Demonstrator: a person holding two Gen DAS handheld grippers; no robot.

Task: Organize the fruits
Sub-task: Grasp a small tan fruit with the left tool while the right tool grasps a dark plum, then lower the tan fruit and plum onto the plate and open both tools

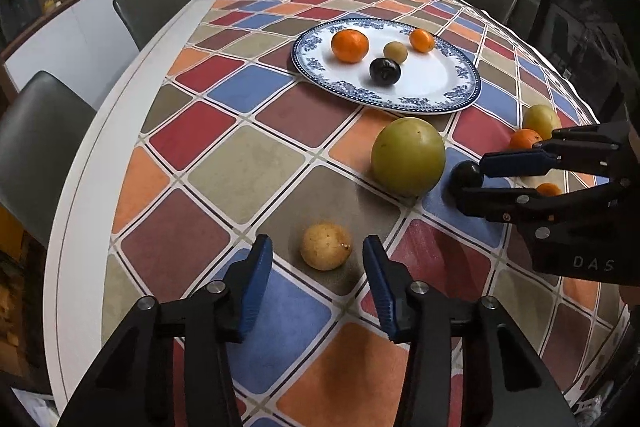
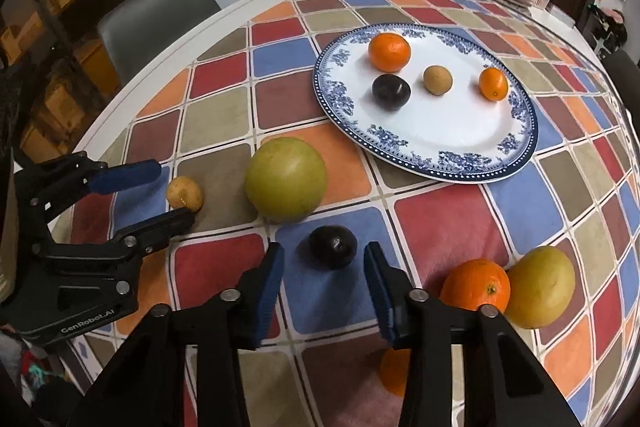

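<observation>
Left wrist: jaws wide around yellow fruit [image 1: 326, 246].

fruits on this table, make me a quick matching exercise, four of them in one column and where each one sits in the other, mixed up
Things
1. large green fruit
2. small tan fruit
3. dark fruit on the cloth
4. big orange

Places
A. between the open fingers of the left gripper
B. on the blue-patterned plate
C. between the open fingers of the right gripper
D. on the cloth, near the plate's closer edge

Pairs: 1-D, 2-A, 3-C, 4-B
</observation>
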